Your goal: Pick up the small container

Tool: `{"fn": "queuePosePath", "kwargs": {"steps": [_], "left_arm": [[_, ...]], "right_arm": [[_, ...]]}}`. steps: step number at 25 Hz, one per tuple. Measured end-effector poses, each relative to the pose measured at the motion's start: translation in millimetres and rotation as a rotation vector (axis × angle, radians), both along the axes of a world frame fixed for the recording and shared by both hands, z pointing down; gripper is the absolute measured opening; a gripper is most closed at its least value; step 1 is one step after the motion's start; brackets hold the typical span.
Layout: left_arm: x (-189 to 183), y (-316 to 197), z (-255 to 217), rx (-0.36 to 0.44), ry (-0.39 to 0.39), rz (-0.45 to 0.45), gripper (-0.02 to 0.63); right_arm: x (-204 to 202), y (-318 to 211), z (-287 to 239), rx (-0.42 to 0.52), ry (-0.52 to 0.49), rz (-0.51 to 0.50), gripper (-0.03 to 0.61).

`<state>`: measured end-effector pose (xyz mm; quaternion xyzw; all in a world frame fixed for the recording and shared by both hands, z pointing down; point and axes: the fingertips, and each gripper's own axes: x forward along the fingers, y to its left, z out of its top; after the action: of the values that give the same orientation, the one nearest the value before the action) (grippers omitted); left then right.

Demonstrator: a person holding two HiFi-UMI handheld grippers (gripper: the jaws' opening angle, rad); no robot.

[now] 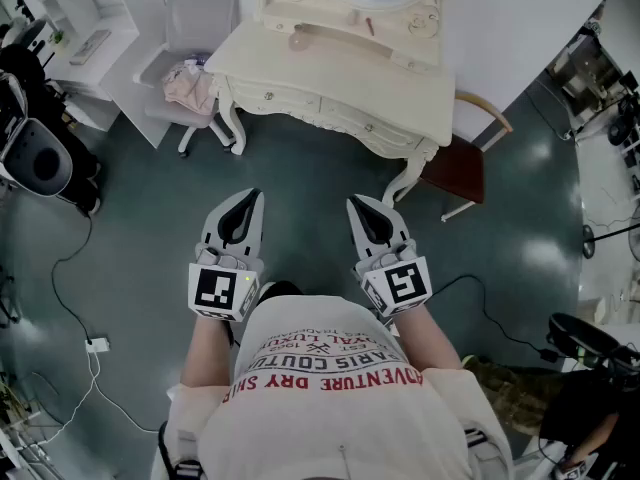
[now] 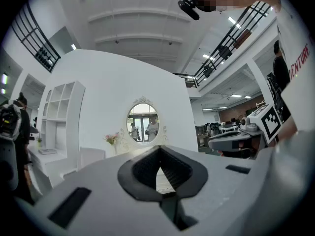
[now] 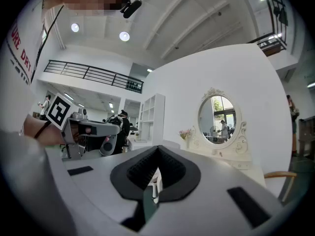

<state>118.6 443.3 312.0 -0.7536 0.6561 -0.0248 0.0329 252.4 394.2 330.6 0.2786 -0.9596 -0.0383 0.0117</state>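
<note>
A white dressing table [image 1: 330,88] stands ahead of me, across a stretch of floor. On its top lies a small pale pink round thing [image 1: 297,40], perhaps the small container, with a thin reddish stick [image 1: 370,26] to its right. I hold both grippers side by side at waist height, well short of the table. My left gripper [image 1: 250,197] [image 2: 158,150] is shut with nothing in it. My right gripper [image 1: 358,204] [image 3: 157,150] is also shut and holds nothing. Both gripper views look toward the table's oval mirror [image 2: 142,124] [image 3: 218,119].
A grey swivel chair [image 1: 195,28] with a pink cloth [image 1: 190,86] stands left of the table. A dark wooden chair [image 1: 458,168] is at its right. Black equipment [image 1: 40,158], a white shelf unit [image 1: 85,38] and floor cables [image 1: 80,308] are to the left.
</note>
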Motion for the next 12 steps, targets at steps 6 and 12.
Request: {"fn": "queuePosePath", "kwargs": {"steps": [6,12], "left_arm": [[1.3,3.7,-0.4,0.005,0.015,0.007,0.006],[-1.8,5.0,4.6,-0.022,0.024,-0.006,0.006]], "right_arm": [[0.2,3.9,1.0,-0.007,-0.005,0.000,-0.003],[1.6,5.5,-3.7,-0.008,-0.026,0.014,-0.002]]}}
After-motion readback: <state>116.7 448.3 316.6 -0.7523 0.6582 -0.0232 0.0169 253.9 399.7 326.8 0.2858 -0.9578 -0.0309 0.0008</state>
